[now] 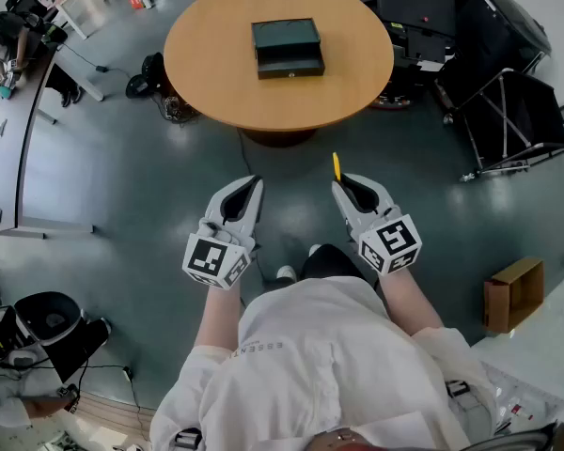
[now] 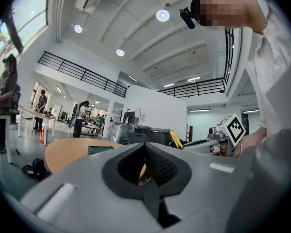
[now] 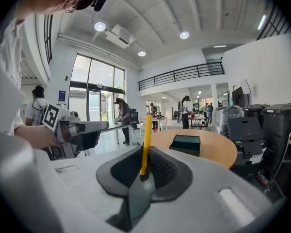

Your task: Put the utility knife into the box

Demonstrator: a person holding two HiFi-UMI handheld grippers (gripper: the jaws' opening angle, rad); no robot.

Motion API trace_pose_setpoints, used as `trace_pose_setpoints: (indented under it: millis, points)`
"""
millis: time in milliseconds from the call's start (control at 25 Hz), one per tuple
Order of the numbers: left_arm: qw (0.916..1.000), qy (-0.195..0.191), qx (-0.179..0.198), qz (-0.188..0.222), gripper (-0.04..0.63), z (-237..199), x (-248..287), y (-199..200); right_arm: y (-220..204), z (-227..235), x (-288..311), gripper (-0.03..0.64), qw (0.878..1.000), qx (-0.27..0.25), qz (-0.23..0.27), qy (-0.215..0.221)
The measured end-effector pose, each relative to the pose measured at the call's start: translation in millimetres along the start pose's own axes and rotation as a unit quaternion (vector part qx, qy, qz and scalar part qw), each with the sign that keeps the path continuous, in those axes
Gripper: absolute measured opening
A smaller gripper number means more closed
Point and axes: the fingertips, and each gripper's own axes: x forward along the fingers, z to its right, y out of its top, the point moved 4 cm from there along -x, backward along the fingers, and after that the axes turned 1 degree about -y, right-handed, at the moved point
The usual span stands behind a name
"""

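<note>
Head view: looks steeply down on a round wooden table (image 1: 216,73) bearing a dark box (image 1: 288,47); cannot tell whether its lid is open. Well short of the table, over grey floor (image 1: 132,177), shows both grippers side by side: left gripper (image 1: 254,184) with jaws together on nothing, right gripper (image 1: 343,184) pinching a thin yellow utility knife (image 1: 336,166) that points toward the table.

Left gripper view: shows padded jaws closed and empty, with the table edge and box far beyond them.

Right gripper view: shows jaws clamped on the knife's lower end, yellow body upright between the pads, box on the table well apart from it.

Judging by this: pick-up done. Left to do: reaching the table, opening the box if shut, and laying the knife inside.
</note>
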Motion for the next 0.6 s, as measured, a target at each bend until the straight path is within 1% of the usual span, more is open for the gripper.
trace_pose_setpoints:
  millis: [200, 320, 600]
  points:
    - [1.0000, -0.007, 0.000, 0.000, 0.008, -21.6, 18.1, -16.6, -7.6, 17.7, 26.0, 0.038, 1.000, 0.007, -0.007, 0.002]
    - [1.0000, 0.002, -0.001, -0.001, 0.008, -37.3, 39.0, -18.6, -8.3, 37.3, 44.3, 0.038, 1.000, 0.015, -0.010, 0.011]
    - [0.9998, 0.019, 0.009, -0.006, 0.008, -79.2, 114.1, -5.9, 15.9, 111.7, 111.1, 0.038, 0.999, 0.018, 0.002, 0.029]
